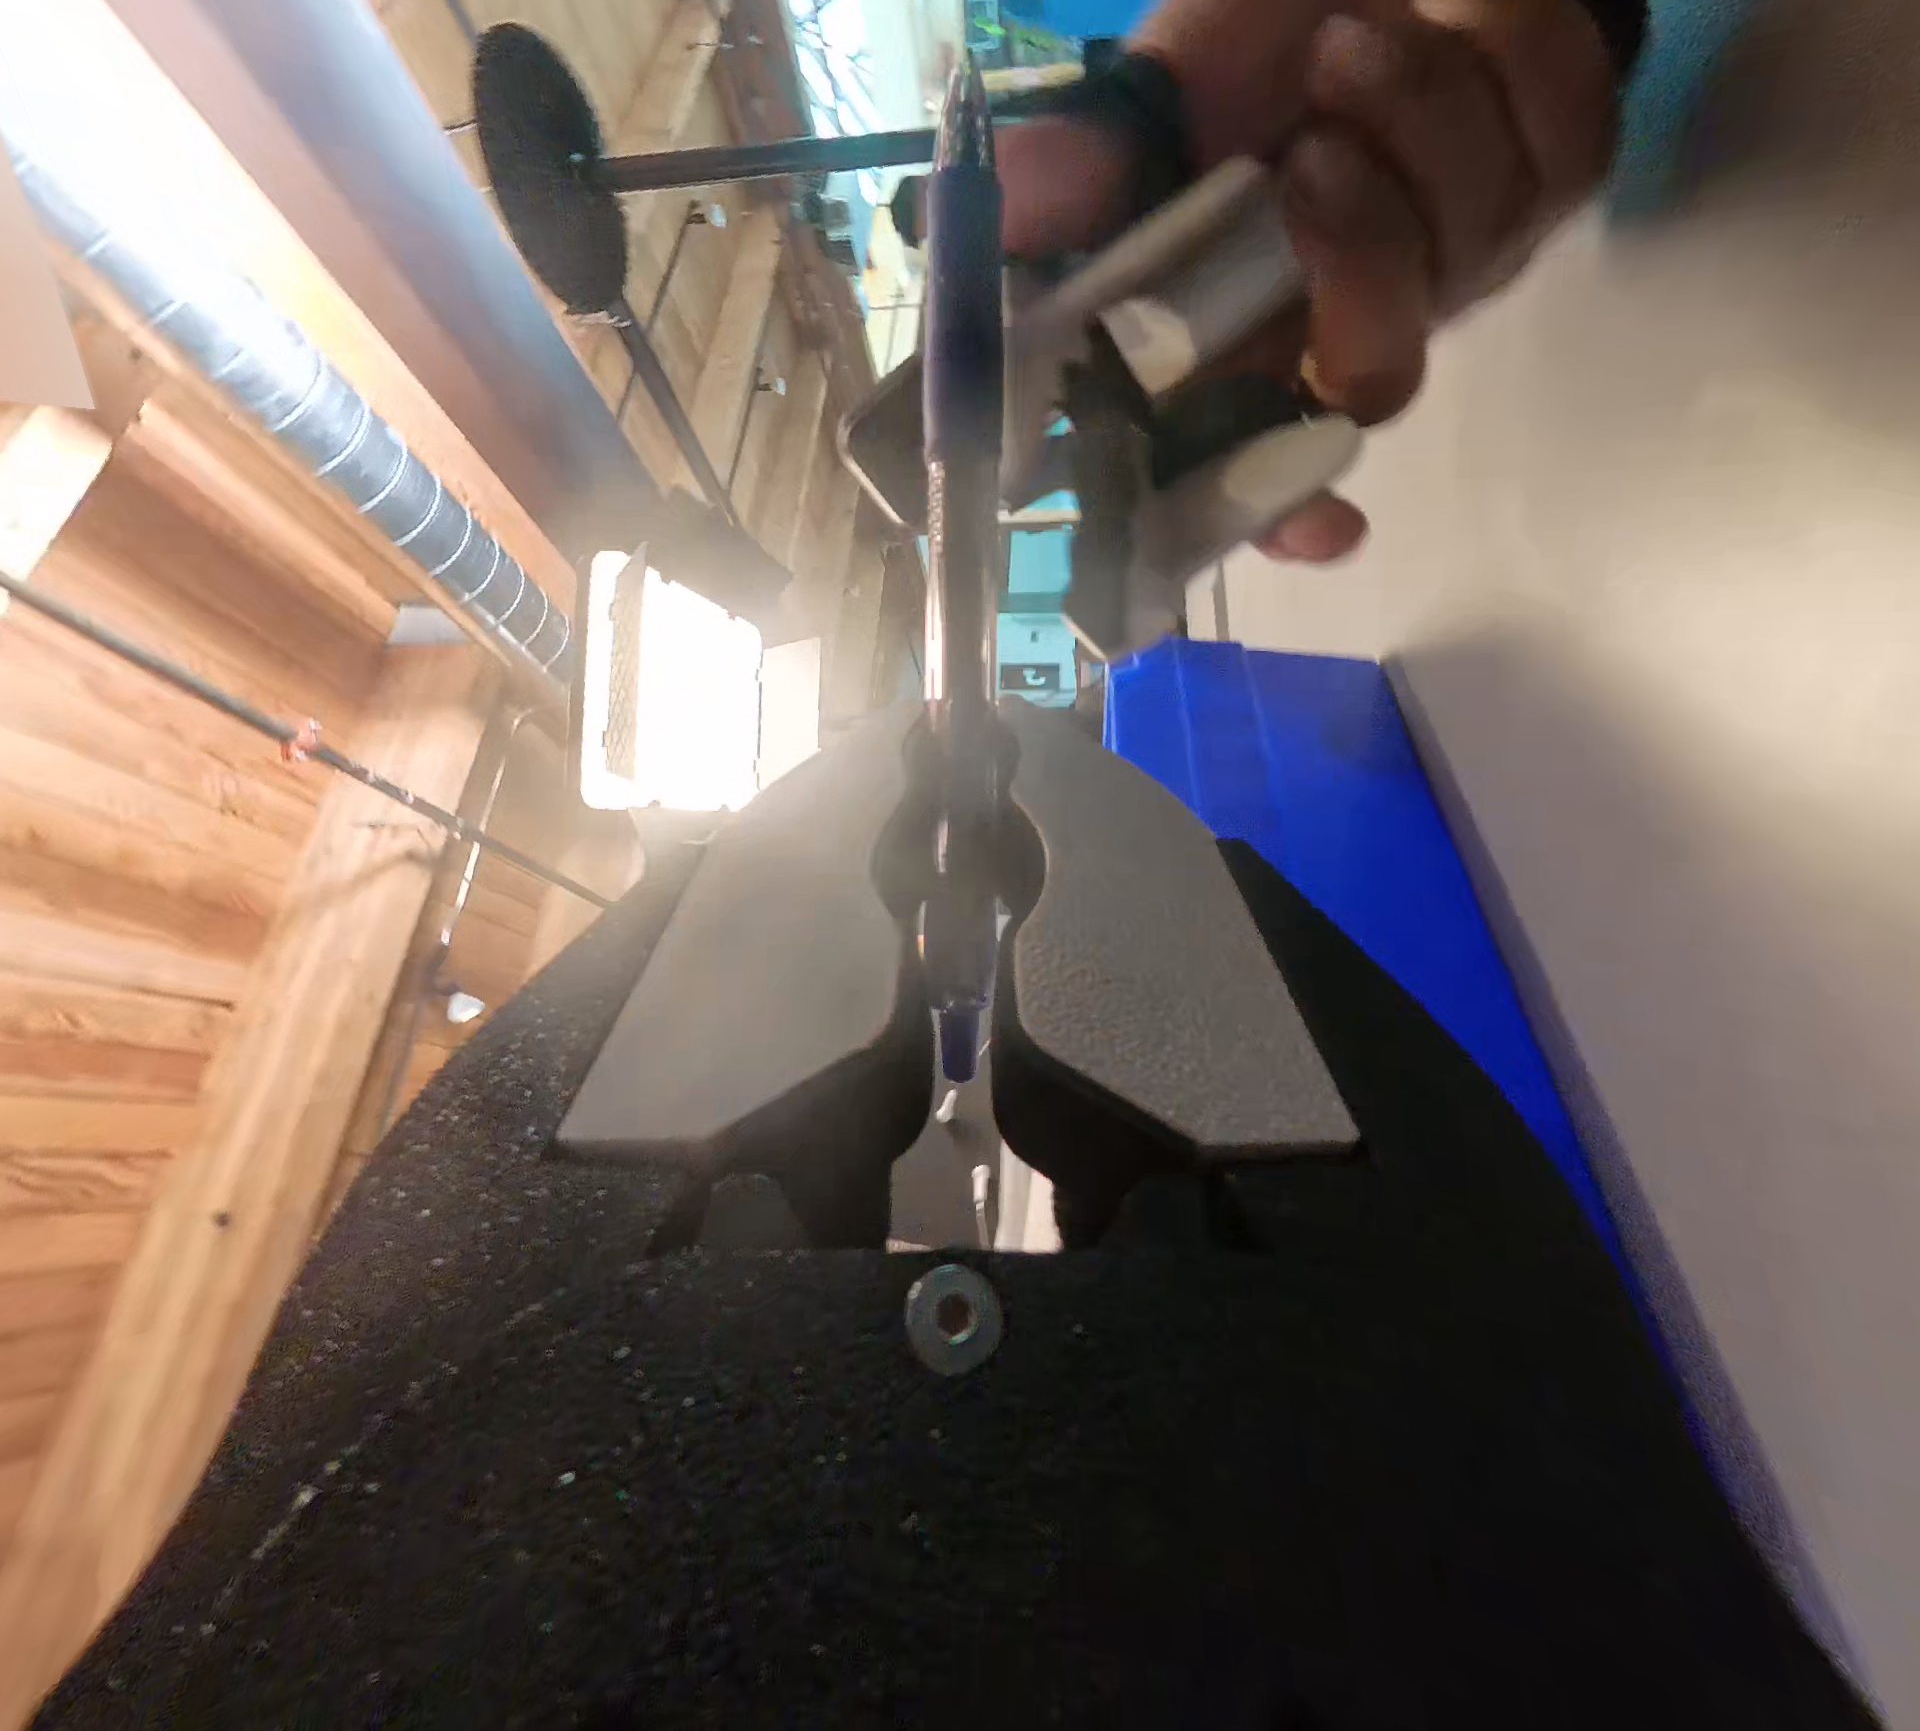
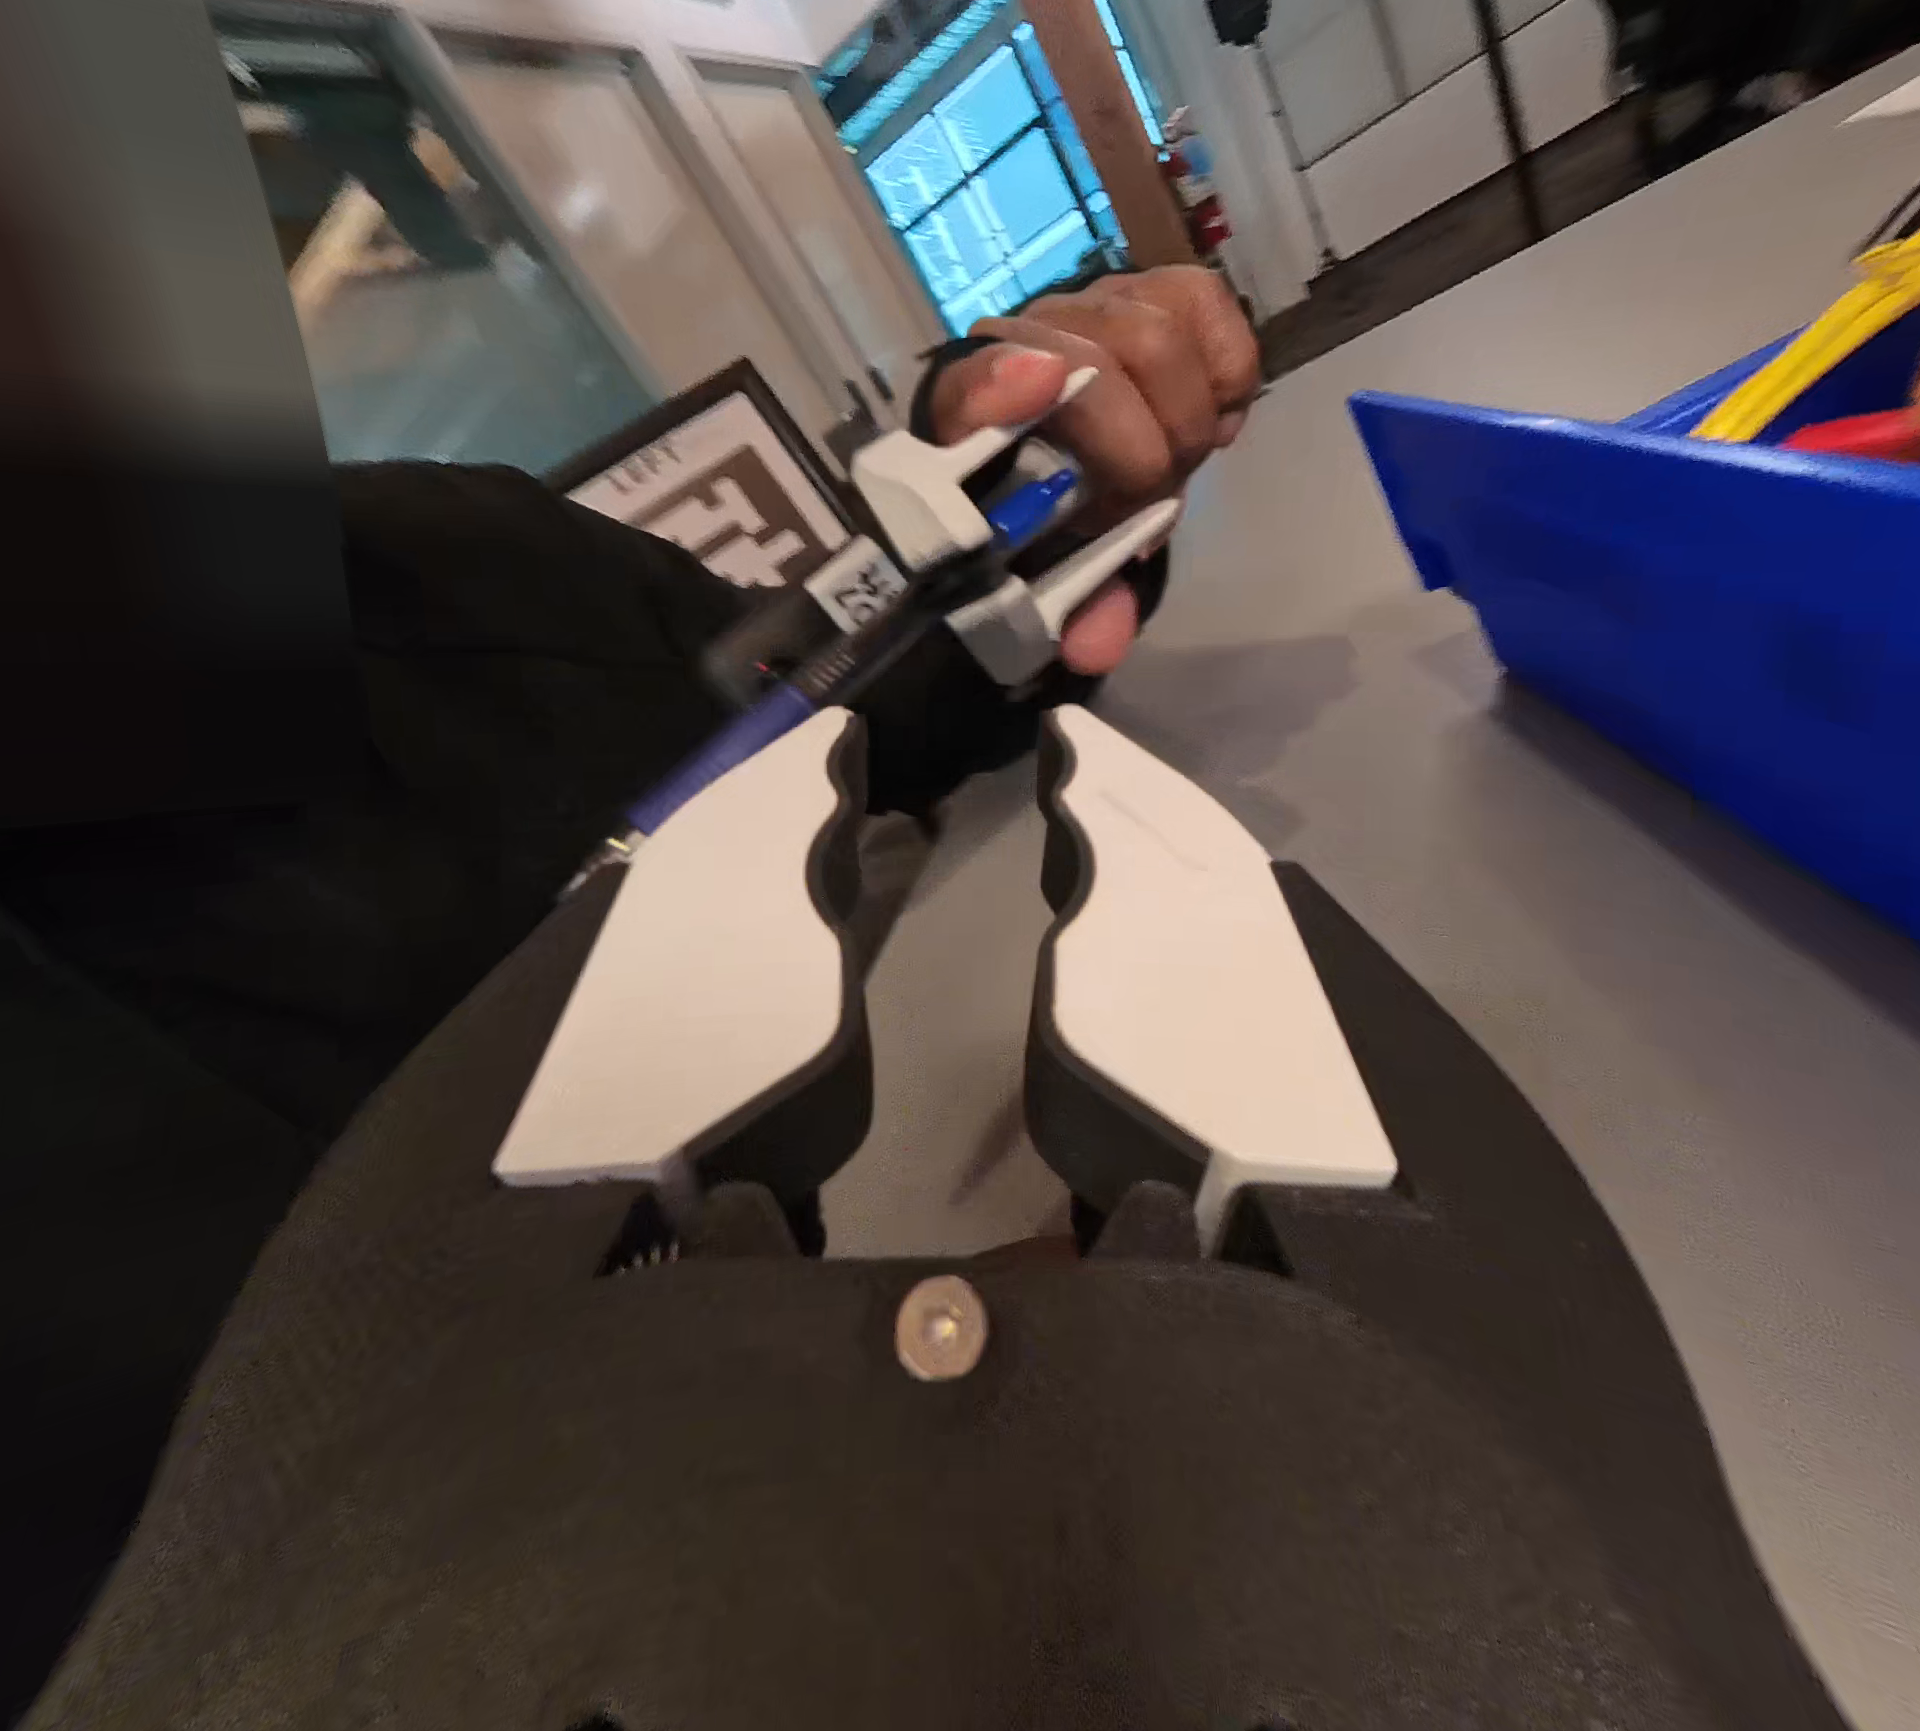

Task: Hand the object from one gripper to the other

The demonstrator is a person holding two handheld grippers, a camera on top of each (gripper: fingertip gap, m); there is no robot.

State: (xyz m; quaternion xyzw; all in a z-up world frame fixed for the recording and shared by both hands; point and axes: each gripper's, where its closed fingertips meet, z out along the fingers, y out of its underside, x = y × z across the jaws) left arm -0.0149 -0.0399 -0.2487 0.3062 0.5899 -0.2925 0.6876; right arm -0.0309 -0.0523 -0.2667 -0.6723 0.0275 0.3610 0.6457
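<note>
Where the left gripper (image 1: 961,808) closes its scalloped black pads, a blue-and-clear click pen (image 1: 961,476) is clamped between them, its clicker end back between the fingers and its metal tip pointing forward, away from the camera. Beyond that tip a hand (image 1: 1382,154) holds the right gripper (image 2: 951,777); in its own wrist view that gripper's grey-white fingers (image 2: 717,933), edged with wavy black foam, stand apart with nothing between them. From there the pen's ribbed blue grip slants just past the left fingertip (whether it touches is unclear), and the far end sits inside the other, pale-bodied gripper.

Below lies a smooth grey tabletop (image 2: 1455,902), with a glossy blue plastic bin (image 2: 1662,559) holding yellow and red items. Around it: wood-planked ceiling, a ribbed silver duct (image 1: 343,445), a bright panel light (image 1: 675,694), glass partitions and windows.
</note>
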